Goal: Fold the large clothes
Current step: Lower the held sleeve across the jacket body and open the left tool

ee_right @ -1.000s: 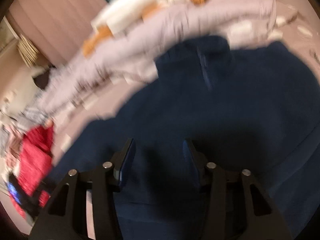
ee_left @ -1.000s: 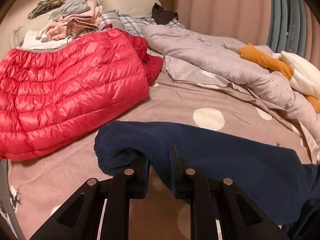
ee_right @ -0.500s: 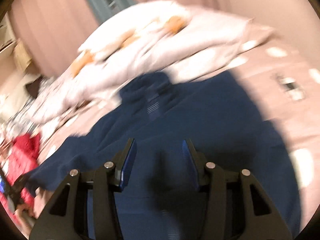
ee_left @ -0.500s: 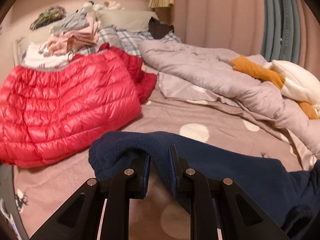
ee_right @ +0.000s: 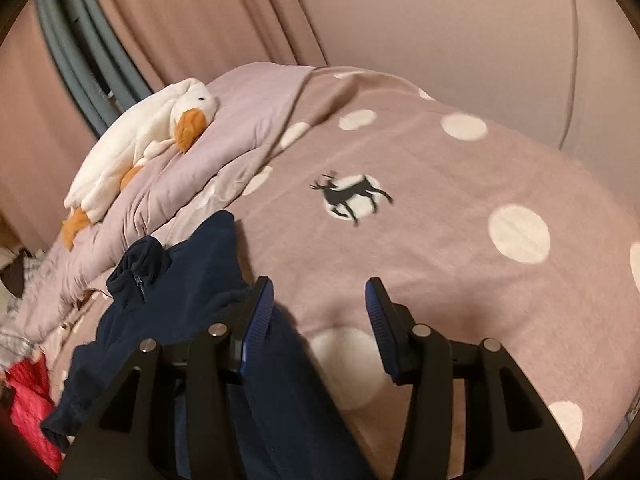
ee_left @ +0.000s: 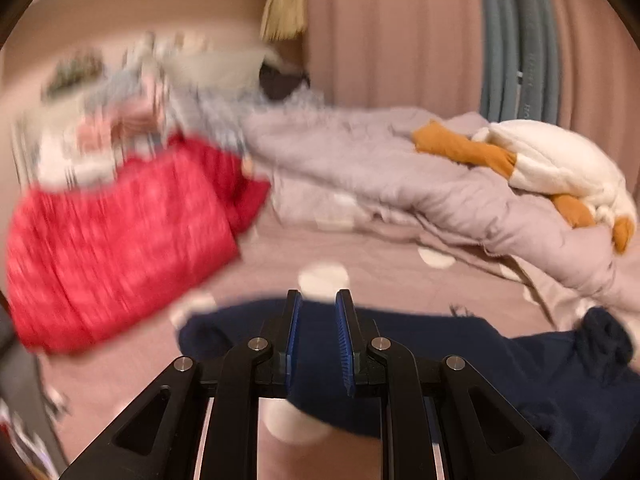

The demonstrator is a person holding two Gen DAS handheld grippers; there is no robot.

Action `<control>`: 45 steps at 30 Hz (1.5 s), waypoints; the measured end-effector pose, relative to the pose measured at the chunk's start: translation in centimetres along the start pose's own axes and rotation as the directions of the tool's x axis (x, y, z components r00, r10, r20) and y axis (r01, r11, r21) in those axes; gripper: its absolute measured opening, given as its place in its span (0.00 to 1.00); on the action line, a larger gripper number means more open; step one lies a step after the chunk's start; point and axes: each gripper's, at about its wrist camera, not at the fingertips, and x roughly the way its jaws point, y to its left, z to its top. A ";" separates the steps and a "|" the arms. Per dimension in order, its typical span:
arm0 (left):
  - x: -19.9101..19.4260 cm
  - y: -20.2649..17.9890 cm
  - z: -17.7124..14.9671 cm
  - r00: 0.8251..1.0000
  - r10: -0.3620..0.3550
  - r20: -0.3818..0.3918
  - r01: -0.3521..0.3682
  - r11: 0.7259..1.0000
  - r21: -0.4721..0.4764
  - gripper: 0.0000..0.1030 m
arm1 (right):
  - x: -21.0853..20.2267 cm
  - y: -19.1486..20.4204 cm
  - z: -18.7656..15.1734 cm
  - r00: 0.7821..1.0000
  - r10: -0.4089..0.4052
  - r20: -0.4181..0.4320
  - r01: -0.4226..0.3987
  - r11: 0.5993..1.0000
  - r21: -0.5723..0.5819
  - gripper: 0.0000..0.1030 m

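Observation:
A navy fleece jacket lies on the dotted mauve bed sheet. In the left wrist view my left gripper is open a little, its blue pads empty, raised above the jacket's left edge. In the right wrist view the jacket lies at lower left with its zip collar toward the duvet. My right gripper is wide open and empty; its left finger is over the jacket's edge, its right finger over bare sheet.
A red puffer jacket lies left, with a pile of clothes and pillows behind it. A bunched lilac duvet and a white goose plush lie along the curtain side.
My left gripper let go of the navy jacket's edge and lifted away. My right gripper swung right, off the jacket's middle toward bare sheet. The jacket now lies flat.

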 end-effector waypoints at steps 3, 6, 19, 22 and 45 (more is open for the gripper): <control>2.0 3.0 -0.9 0.993 -0.056 -0.108 0.042 0.991 -0.125 0.25 | -0.5 -0.7 -0.5 1.000 -0.011 -0.010 0.010 1.000 -0.026 0.49; 3.8 7.3 -2.2 0.986 -0.100 -0.137 0.064 0.968 -0.241 0.65 | -0.6 -1.1 -0.8 1.000 -0.017 -0.016 0.016 0.999 -0.040 0.49; 11.0 15.7 -2.6 0.869 -0.470 -0.157 0.290 0.739 -0.607 0.71 | 1.7 1.5 -2.6 0.997 -0.043 -0.065 0.037 0.995 -0.088 0.52; 11.8 15.3 -1.7 0.878 -0.449 -0.164 0.277 0.757 -0.592 0.71 | 2.3 2.1 -3.0 0.995 -0.068 -0.067 0.059 0.991 -0.118 0.52; 17.4 17.3 -1.5 0.783 -0.554 -0.284 0.197 0.653 -0.731 0.60 | 3.4 3.0 -3.6 0.994 -0.094 -0.049 0.084 0.978 -0.190 0.53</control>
